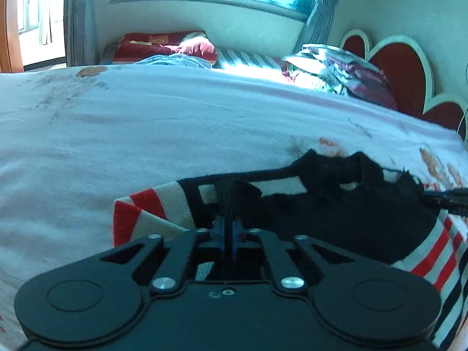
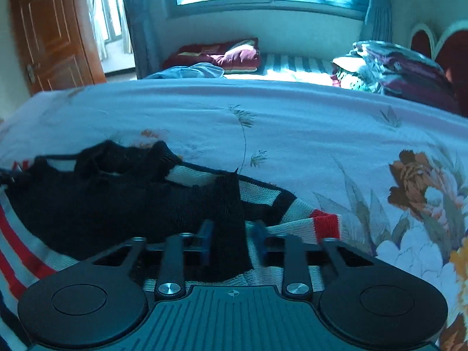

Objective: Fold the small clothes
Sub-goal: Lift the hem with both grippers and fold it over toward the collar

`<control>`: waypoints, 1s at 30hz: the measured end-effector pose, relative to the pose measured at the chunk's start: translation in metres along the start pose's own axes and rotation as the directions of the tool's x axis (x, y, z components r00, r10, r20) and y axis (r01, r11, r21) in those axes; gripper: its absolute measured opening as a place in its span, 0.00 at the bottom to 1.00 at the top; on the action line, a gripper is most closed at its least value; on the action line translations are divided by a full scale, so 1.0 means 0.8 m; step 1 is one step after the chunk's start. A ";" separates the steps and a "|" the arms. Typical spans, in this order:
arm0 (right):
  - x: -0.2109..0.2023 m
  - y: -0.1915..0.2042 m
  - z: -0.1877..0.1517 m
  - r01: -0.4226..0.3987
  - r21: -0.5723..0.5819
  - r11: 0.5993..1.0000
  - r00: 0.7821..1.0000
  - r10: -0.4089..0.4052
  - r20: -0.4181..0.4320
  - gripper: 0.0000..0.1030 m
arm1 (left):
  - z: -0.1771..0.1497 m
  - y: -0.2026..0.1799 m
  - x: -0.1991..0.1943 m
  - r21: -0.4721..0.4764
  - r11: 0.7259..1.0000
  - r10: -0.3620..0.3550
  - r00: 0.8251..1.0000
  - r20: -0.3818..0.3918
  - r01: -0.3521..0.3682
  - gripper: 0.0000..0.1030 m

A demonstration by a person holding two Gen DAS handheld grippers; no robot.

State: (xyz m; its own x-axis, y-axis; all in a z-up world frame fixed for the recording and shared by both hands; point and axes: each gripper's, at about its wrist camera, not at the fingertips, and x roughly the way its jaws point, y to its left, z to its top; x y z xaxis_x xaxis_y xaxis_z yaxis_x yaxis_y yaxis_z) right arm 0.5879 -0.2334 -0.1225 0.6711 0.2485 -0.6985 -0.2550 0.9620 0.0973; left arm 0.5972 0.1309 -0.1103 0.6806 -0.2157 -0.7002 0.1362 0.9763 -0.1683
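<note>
On the flowered bedspread (image 1: 146, 122), in the left wrist view, the small knitted sweater (image 1: 336, 213) lay directly under and to the right of the left gripper (image 1: 229, 228). Its black yoke spread away to the right, and a red-and-cream striped sleeve (image 1: 140, 207) ran off to the left. The jaws stood almost together, and a ridge of black knit rose from between them, so this claw was pinching a fold of the sweater near the shoulder. The striped body trailed back towards the lower right corner.

In the right wrist view, the sweater (image 2: 102, 204) lay the opposite way. Most of it sat to the left of the right gripper (image 2: 231, 234), and the other sleeve's red cuff (image 2: 326, 222) was just to the right on the bedspread (image 2: 292, 134). The jaws stood clearly apart. A flap of black knit lay between them, against the left pad, with a gap on the right side, so this claw did not look clamped. That right pad was blurred.

The garment's long axis appeared to run sideways from one claw to the other, shoulder to shoulder, each hand at its own end. Any fold probably depended on the right claw securing its shoulder first.
</note>
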 end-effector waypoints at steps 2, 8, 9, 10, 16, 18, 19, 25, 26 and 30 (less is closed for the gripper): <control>-0.011 -0.005 -0.002 0.009 0.024 1.000 0.998 -0.011 0.068 0.02 | 0.006 -0.005 -0.015 0.001 0.999 0.037 0.996 0.076 -0.037 0.03; -0.011 -0.018 -0.004 0.074 0.069 0.995 0.987 -0.083 0.137 0.02 | 0.029 -0.003 0.002 0.000 0.996 0.089 0.992 0.095 -0.089 0.03; 0.000 -0.019 -0.007 0.086 0.077 0.993 0.990 -0.094 0.102 0.02 | 0.030 -0.001 0.015 -0.003 0.995 0.096 0.993 0.068 -0.096 0.03; 0.013 -0.022 -0.011 0.100 0.078 0.992 0.993 -0.104 0.053 0.02 | 0.027 0.001 0.033 -0.003 0.993 0.115 0.993 0.027 -0.115 0.04; 0.015 -0.027 -0.020 0.119 0.084 0.989 0.991 -0.124 0.059 0.02 | 0.014 -0.018 0.039 0.097 0.981 0.161 0.986 0.051 -0.165 0.06; 0.014 -0.029 -0.015 0.117 0.085 0.990 0.991 -0.122 0.057 0.15 | 0.015 -0.014 0.033 0.081 0.988 0.131 0.990 0.054 -0.135 0.20; 0.008 -0.028 -0.011 0.140 0.086 0.986 0.987 -0.146 0.065 0.29 | 0.015 -0.013 0.028 0.072 0.987 0.136 0.988 0.066 -0.141 0.49; -0.039 0.032 -0.005 0.117 -0.006 0.993 0.973 -0.113 0.202 0.53 | 0.011 -0.051 -0.031 0.065 0.988 0.117 0.957 0.265 -0.138 0.60; -0.034 0.048 -0.001 0.083 -0.034 0.996 0.981 -0.076 0.179 0.38 | 0.012 -0.070 -0.030 0.108 0.989 0.073 0.965 0.251 -0.103 0.58; 0.005 0.111 0.002 -0.045 -0.108 0.993 0.996 0.053 0.067 0.35 | 0.009 -0.128 0.013 0.195 0.978 -0.082 0.996 0.047 0.071 0.67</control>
State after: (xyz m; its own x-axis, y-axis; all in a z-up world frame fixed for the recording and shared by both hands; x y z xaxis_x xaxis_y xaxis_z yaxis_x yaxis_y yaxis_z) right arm 0.5689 -0.1465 -0.1153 0.7020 0.3059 -0.6432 -0.3588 0.9320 0.0517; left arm 0.5958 0.0290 -0.0953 0.7004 -0.2936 -0.6506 0.3219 0.9434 -0.0791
